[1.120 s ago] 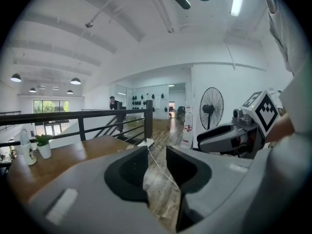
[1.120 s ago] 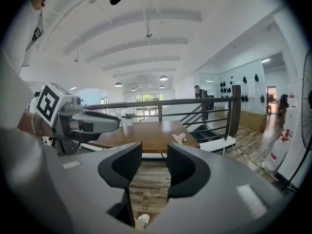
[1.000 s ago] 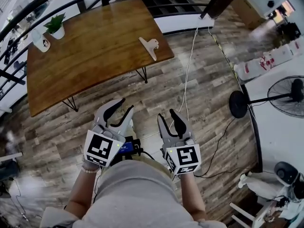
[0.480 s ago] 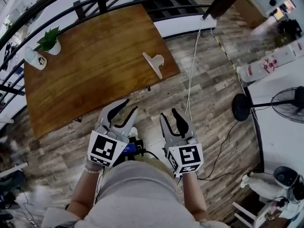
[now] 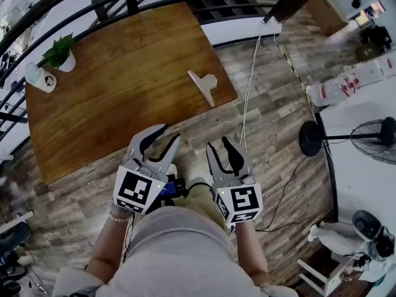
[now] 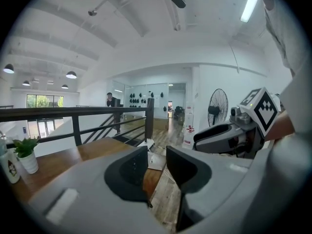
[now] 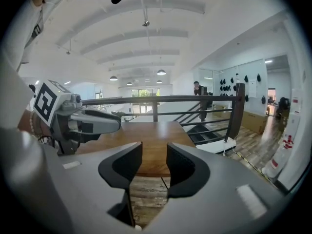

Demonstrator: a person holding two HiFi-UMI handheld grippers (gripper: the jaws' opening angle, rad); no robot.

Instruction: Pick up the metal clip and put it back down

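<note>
Both idle, nothing picked up yet.

- Left hand-held gripper [image 5: 168,132]: jaws released, gap empty. In the left gripper view [image 6: 156,152] you only see the bench corner and floor through the gap.
- Right hand-held gripper [image 5: 218,143]: jaws also apart, nothing in them. In the right gripper view [image 7: 154,150] the gap frames the bench edge and floor, and I can't pick out the clip there.
- Metal clip [image 5: 204,85]: lying flat on the bench [image 5: 124,98], close to the corner nearest you, untouched. It's ahead of both hand-held grippers and well apart from them.

Relation that matters:
- From the right hand-held gripper the clip is nearly straight ahead, a touch to its left. From the left one it's ahead and off to the right.
- My read: the right one is slightly nearer, since the clip's near end points toward it. The margin is small.
- The clip's long axis runs diagonally, far end to the left and near end to the right, with the wider handle part on the right side.
- Both hand-held grippers are over the floor, short of the bench edge, so you need to reach forward and up over the edge first.
- Suggest you turn the jaws across that diagonal before closing. A grab along the axis likely slips.
</note>
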